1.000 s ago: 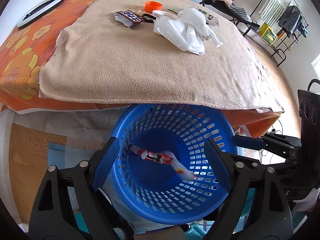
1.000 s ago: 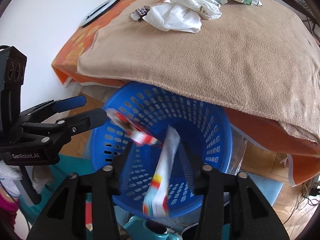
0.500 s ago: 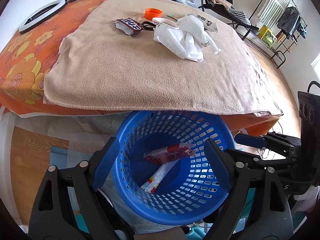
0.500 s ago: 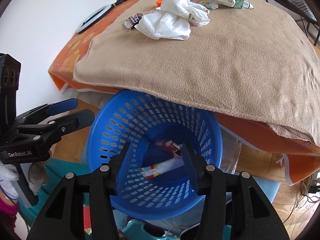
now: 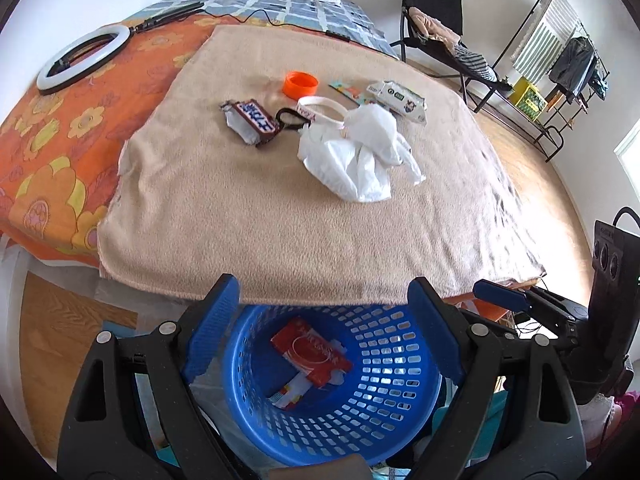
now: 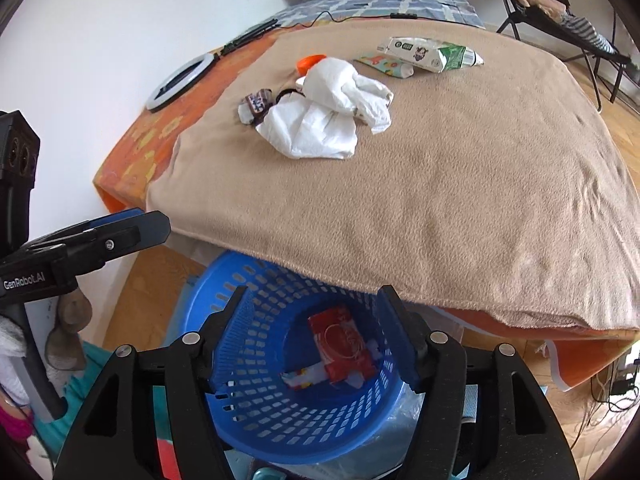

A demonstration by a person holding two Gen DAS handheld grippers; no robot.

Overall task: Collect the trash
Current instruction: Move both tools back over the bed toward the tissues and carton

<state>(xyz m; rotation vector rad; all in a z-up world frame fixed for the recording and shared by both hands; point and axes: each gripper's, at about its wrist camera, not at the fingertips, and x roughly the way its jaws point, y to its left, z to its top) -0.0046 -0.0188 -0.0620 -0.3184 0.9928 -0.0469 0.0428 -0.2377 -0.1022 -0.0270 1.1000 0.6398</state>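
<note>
Below the edge of the bed, my blue basket (image 5: 384, 412) sits on the floor, partly tucked under the tan blanket (image 5: 280, 216) that hangs over it. Inside the basket I see a red wrapper (image 5: 310, 350) lying flat on the bottom, with a white striped wrapper (image 5: 290, 394) poking out from under it.

My left gripper (image 5: 320, 328) hangs above the basket with its fingers spread wide and nothing between them. My right gripper (image 6: 310, 334) is over the same basket; its fingers have just been opening, they stand apart, and they too are empty.

Up on the blanket, more trash waits: a crumpled white plastic bag (image 5: 354, 152) near the middle, a brown candy wrapper (image 5: 252, 120) just to its left, and an orange lid (image 5: 301, 84) behind them. A white and green pack (image 6: 430, 54) lies further back, next to a flat colourful packet (image 6: 386, 65). A black loop (image 5: 290, 119) rests between the candy wrapper and the bag. A white ring light (image 5: 82, 58) lies on the orange flowered sheet (image 5: 48, 128), well apart from the trash.
</note>
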